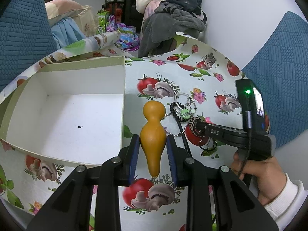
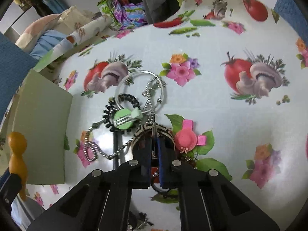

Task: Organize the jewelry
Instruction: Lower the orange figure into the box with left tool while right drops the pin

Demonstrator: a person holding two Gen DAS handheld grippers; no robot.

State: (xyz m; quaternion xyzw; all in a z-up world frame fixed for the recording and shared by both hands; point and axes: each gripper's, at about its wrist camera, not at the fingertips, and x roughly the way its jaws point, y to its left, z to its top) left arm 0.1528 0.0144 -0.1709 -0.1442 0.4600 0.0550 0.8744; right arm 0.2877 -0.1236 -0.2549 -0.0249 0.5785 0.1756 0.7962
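Left wrist view shows you the bench (image 1: 192, 71) under its tomato-and-mushroom cloth, with the white cardboard box (image 1: 65, 119) lying open on its left half. Your left gripper (image 1: 153, 144) is clamped on the orange gourd-shaped piece (image 1: 153, 132): the blue pads press its wide lower body from both sides. Its long axis runs straight along the fingers, small rounded head pointing away from you, tapered tip pointing back toward the camera. It sits just right of the box's right wall, outside the box.

To the right of it, your right gripper (image 1: 198, 126) reaches in from the side, its tips down in the jewelry pile (image 1: 184, 111). Right wrist view shows those jaws drawn close together with a thin silver pin (image 2: 153, 124) standing between them; whether the pads actually pinch it you cannot tell. Just beyond the tips lies a black-and-white patterned bangle (image 2: 152, 130), touching a green round clip (image 2: 123, 120), with a silver bangle (image 2: 138, 88) farther off and a ball chain (image 2: 92, 150) curling away to the left. A pink hat-shaped clip (image 2: 185, 139) rests just right of the fingers.
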